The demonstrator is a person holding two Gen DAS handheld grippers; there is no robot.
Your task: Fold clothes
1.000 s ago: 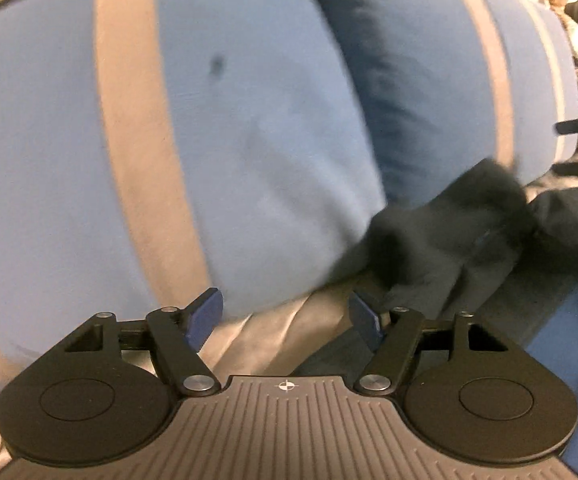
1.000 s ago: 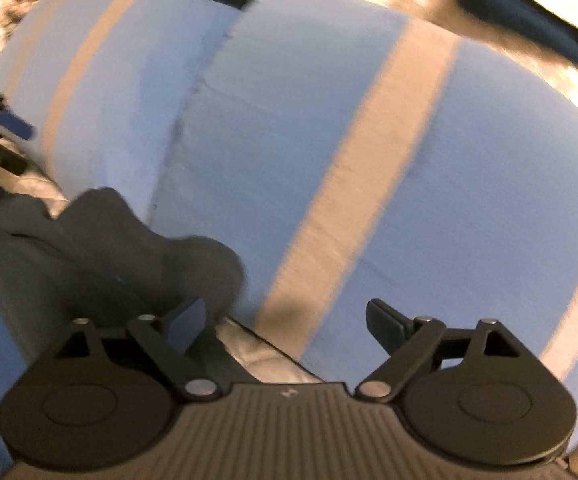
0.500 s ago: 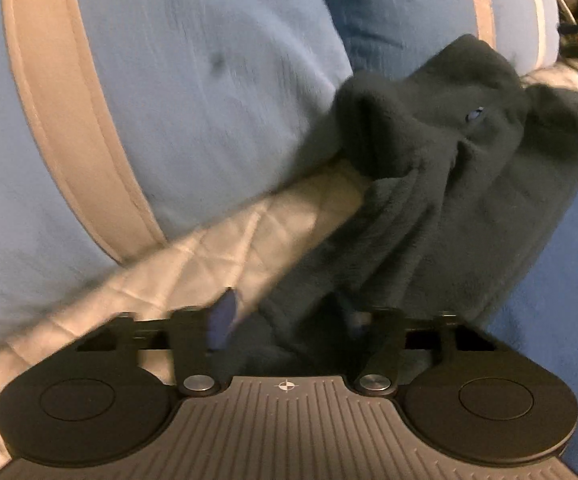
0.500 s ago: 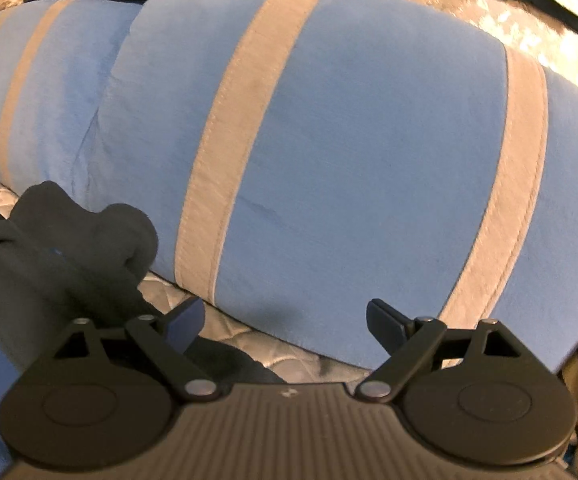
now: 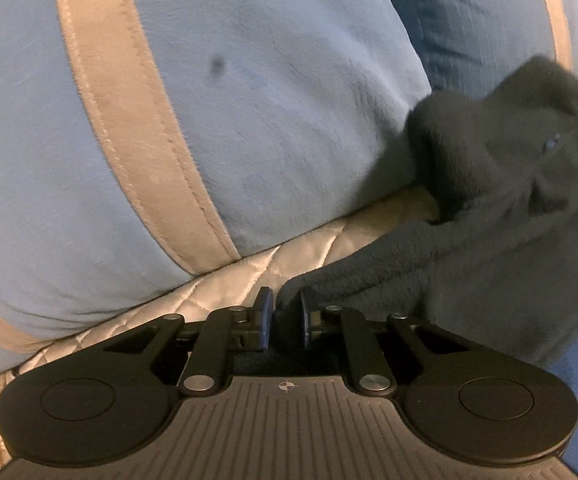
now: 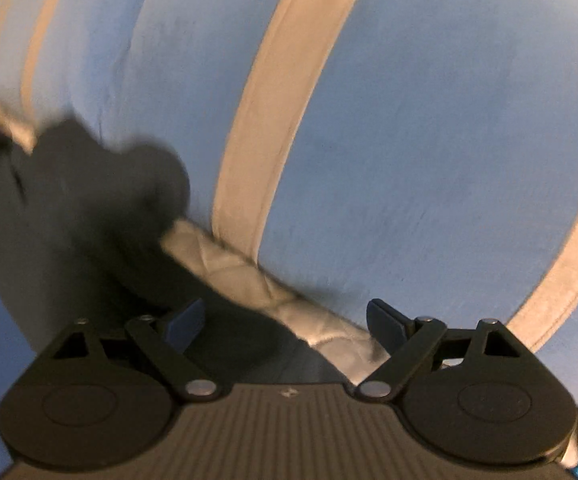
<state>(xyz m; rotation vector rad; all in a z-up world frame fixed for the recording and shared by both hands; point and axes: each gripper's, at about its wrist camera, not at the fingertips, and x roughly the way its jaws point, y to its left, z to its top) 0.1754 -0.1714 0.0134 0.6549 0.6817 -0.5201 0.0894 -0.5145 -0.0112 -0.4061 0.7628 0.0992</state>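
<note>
Now the left hand-held gripper [image 5: 284, 318] is clamped on an edge of the dark fleece garment [image 5: 509, 216], which lies on the quilted bed cover [image 5: 217, 292] against blue striped cushions [image 5: 269, 100]. Meanwhile the right hand-held gripper [image 6: 285, 322] hovers wide apart, empty, above the garment's edge.

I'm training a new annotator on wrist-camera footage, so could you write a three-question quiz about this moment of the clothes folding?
1. True or false: the left gripper has its fingers closed on an edge of the dark fleece garment.
2. Multiple choice: the right gripper is (A) shut on the garment, (B) open with nothing between its fingers, (C) out of view.
3. Fill in: behind the garment lies a large light blue cushion with ______ stripes, resting on a quilted cover.

Key: 1 true; 2 B; 3 beige.
</note>
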